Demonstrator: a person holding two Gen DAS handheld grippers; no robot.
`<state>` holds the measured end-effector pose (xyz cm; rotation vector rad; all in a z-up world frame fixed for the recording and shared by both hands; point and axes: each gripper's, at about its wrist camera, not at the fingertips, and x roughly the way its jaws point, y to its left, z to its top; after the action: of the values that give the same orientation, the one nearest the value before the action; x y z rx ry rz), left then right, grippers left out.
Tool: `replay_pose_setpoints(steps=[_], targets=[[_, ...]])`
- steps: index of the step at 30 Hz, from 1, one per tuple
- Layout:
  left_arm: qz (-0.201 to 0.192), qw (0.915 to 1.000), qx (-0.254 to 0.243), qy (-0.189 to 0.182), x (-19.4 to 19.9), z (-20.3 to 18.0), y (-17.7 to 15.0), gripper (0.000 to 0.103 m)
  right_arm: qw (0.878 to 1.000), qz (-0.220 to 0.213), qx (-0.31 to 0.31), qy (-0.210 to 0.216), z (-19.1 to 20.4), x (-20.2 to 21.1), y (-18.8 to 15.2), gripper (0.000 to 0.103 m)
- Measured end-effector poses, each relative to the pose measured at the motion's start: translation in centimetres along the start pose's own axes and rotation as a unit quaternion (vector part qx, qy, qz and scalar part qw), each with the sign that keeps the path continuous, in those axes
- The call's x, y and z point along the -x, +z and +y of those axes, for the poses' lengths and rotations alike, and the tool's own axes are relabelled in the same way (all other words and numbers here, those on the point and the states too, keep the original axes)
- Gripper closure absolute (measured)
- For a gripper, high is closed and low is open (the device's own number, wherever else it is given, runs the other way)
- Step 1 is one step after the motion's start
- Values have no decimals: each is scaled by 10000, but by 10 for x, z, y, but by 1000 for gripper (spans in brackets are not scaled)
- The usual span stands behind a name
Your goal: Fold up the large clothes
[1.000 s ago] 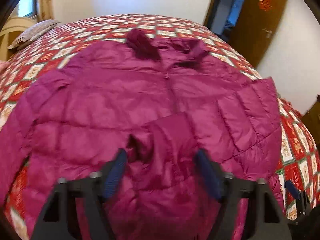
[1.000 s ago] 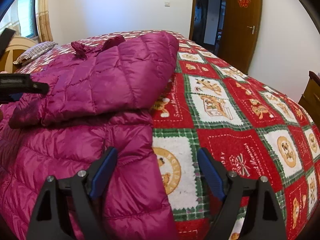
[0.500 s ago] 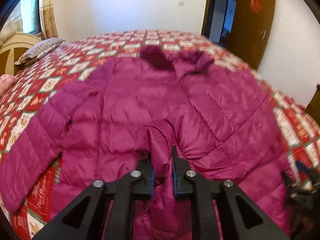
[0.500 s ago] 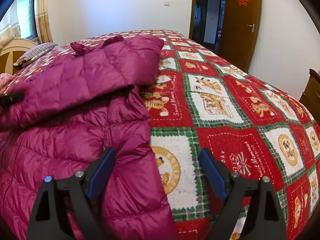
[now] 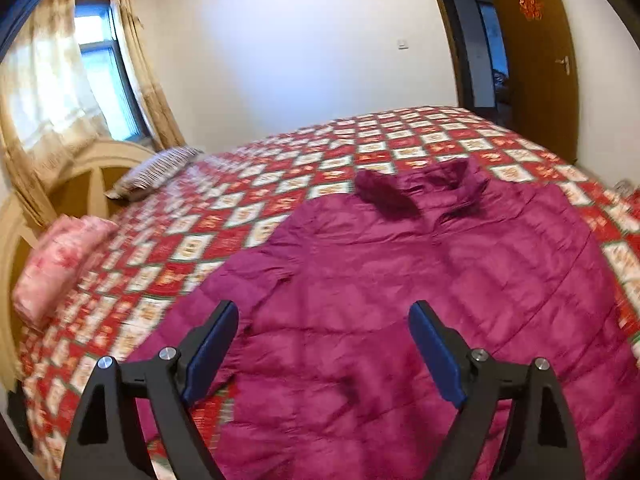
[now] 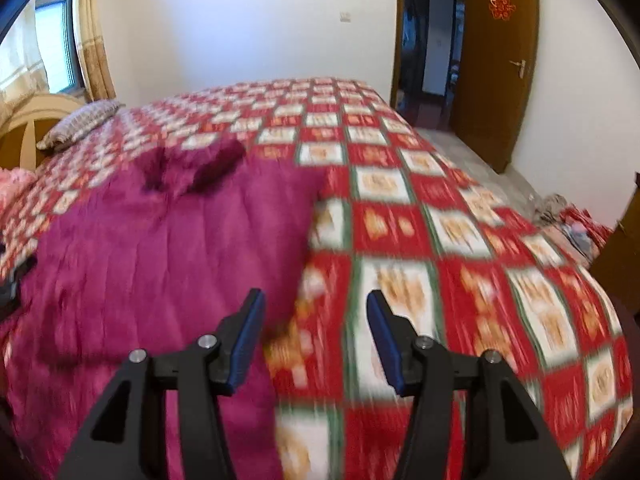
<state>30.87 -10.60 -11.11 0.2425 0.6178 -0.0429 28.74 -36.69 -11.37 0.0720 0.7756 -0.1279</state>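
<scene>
Change: the fabric fold pinched 0.5 s ago is no longer being held by the left gripper [image 5: 323, 326]; its fingers are being held spread above the jacket [image 5: 420, 300].
Right gripper [image 6: 316, 314]: fingers are being held apart, nothing between them, over the jacket's edge and the quilt [image 6: 460, 240].
Look: magenta quilted puffer, lying flat on the red-green checked quilt, sleeve folded in; both views blurred.
Axis: collar [image 5: 460, 184] is being pointed toward the far wall, hem toward the cams.
</scene>
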Motion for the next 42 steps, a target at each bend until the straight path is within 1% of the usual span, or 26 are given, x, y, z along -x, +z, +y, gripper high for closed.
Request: replay_pose_setpoints(steps=[2, 4, 5, 6, 7, 10, 11, 13, 14, 16, 19, 22, 23, 24, 25, 26, 28, 30, 31, 33, 35, 37, 39, 42], targets=[[181, 9998, 78, -84, -16, -12, 6, 15, 9999, -128, -105, 17, 6, -26, 20, 50], [471, 9987, 164, -128, -42, -26, 10, 15, 9998, -142, -106, -24, 16, -52, 28, 52], [645, 9977, 198, -98, -59, -33, 9, 15, 9998, -105, -142, 26, 20, -70, 32, 53], [759, 9969, 210, -74, -68, -36, 7, 15, 9998, -72, -153, 43, 22, -81, 33, 53], [888, 9958, 211, -37, -82, -38, 3, 15, 9999, -18, -141, 22, 25, -91, 33, 53], [1147, 9932, 138, 147, -108, -42, -13, 15, 9997, 259, -9, 14, 34, -121, 25, 54], [1201, 9925, 201, 132, -114, -40, -19, 15, 9995, 311, 44, -16, 35, -125, 21, 53], [1183, 9919, 456, -113, -117, -31, -27, 15, 9993, 374, 60, 21, 35, -133, 15, 53], [1188, 9910, 581, -217, -118, -26, -29, 15, 9993, 378, 47, 35, 34, -135, 13, 53], [1210, 9903, 634, -260, -119, -27, -30, 15, 9991, 411, 13, 76, 30, -136, 11, 53], [1214, 9910, 532, -179, -118, -34, -30, 14, 9990, 443, 17, 75, 30, -138, 11, 53], [1305, 9901, 478, -192, -115, -30, -25, 14, 9987, 487, 160, -18, 33, -134, 17, 53], [1186, 9917, 485, -137, -101, -24, -20, 14, 9988, 453, 170, -50, 32, -126, 20, 53], [997, 9936, 513, -132, -89, -19, -16, 14, 9994, 329, 136, 7, 32, -109, 23, 53], [814, 9951, 536, -172, -76, -15, -14, 14, 9997, 209, 113, 108, 32, -95, 25, 53], [615, 9962, 537, -309, -59, -12, -13, 14, 9996, 58, 131, 231, 33, -74, 25, 53], [547, 9960, 538, -448, -49, -13, -15, 14, 9989, -101, 255, 377, 41, -49, 19, 52], [720, 9937, 532, -670, -55, -20, -21, 14, 9981, -160, 397, 448, 51, -37, 5, 52], [829, 9931, 485, -679, -61, -25, -25, 14, 9979, -93, 443, 470, 55, -40, -1, 52], [1025, 9924, 375, -572, -76, -33, -36, 14, 9974, 168, 545, 439, 61, -57, -17, 53], [1086, 9913, 413, -617, -83, -34, -45, 14, 9978, 301, 445, 393, 58, -73, -29, 53], [1168, 9900, 434, -665, -86, -35, -48, 11, 9978, 358, 331, 441, 53, -80, -36, 53], [1260, 9887, 461, -664, -91, -36, -49, 4, 9981, 370, 252, 433, 51, -84, -35, 52], [1367, 9855, 640, -774, -96, -33, -50, 1, 9982, 373, 323, 343, 55, -87, -37, 52]])
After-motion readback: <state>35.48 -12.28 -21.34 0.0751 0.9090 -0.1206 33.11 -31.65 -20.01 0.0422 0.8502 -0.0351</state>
